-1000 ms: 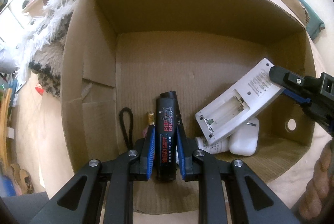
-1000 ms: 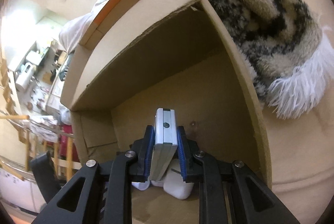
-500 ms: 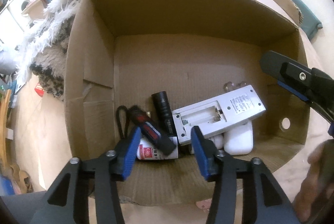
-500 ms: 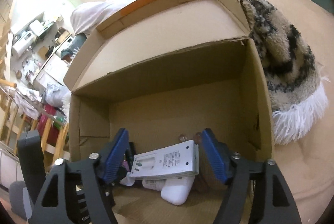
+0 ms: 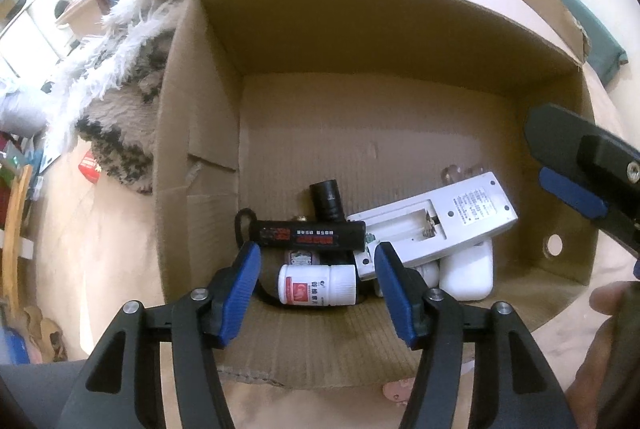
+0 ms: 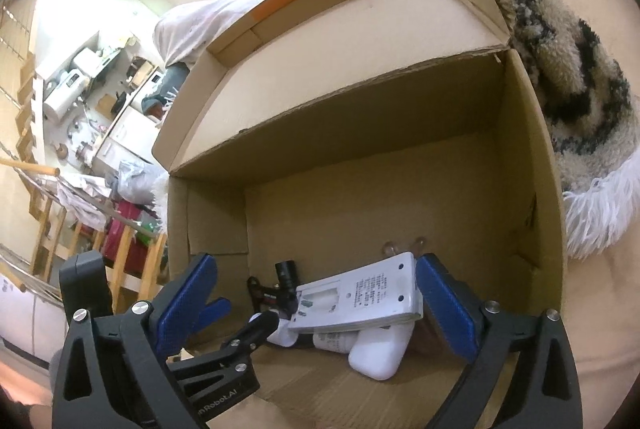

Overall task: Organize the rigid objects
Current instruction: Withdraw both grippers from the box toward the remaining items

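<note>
An open cardboard box (image 5: 200, 157) (image 6: 528, 165) holds a small pile at its near wall. A black bar with red lettering (image 5: 308, 236) lies crosswise on a white pill bottle (image 5: 318, 285), beside a black flashlight (image 5: 327, 195) (image 6: 285, 275). A white remote (image 5: 434, 223) (image 6: 360, 299), battery bay up, rests on a white case (image 5: 466, 275) (image 6: 378, 353). My left gripper (image 5: 316, 283) hovers above the pile, its jaws still opening, nothing between the pads. My right gripper (image 6: 316, 303) hangs over the remote, jaws still spreading wide, not touching it.
A shaggy black-and-cream rug (image 5: 116, 97) (image 6: 576, 77) lies against the box's side. Folded box flaps (image 6: 360, 29) stand out at the far side. A hand (image 5: 604, 341) shows at the lower right. Cluttered shelves (image 6: 80, 101) and a wooden rack are beyond the box.
Both grippers opened. The left let go of the black bar, which now lies crosswise on the pile. The right released the white remote, which dropped flat onto the white case.
</note>
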Available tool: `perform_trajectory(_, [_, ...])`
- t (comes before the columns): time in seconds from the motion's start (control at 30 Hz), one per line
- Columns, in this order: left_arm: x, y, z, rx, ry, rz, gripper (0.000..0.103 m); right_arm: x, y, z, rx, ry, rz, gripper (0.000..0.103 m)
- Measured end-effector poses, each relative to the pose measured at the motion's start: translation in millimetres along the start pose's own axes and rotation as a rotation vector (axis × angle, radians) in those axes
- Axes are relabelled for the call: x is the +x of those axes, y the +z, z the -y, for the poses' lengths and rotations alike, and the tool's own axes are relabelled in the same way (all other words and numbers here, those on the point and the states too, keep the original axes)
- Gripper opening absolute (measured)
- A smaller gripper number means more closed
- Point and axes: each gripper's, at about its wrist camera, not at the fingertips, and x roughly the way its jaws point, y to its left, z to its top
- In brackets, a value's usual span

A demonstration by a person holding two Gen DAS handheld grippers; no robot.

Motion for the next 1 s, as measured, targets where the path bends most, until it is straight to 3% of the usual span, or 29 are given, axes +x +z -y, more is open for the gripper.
perform_trajectory(0.53, [-51.0,-13.0,-23.4,-0.031,-0.01,0.056,0.056,-53.5,-9.0,-8.4,-0.033,-0.01,0.117,0.103])
perform_trajectory(1.0, [-88.7,-41.7,-40.0,-0.097,-0.002,0.08,0.056,-82.5,-44.9,-5.1,-0.017,-0.045,0.08,0.103])
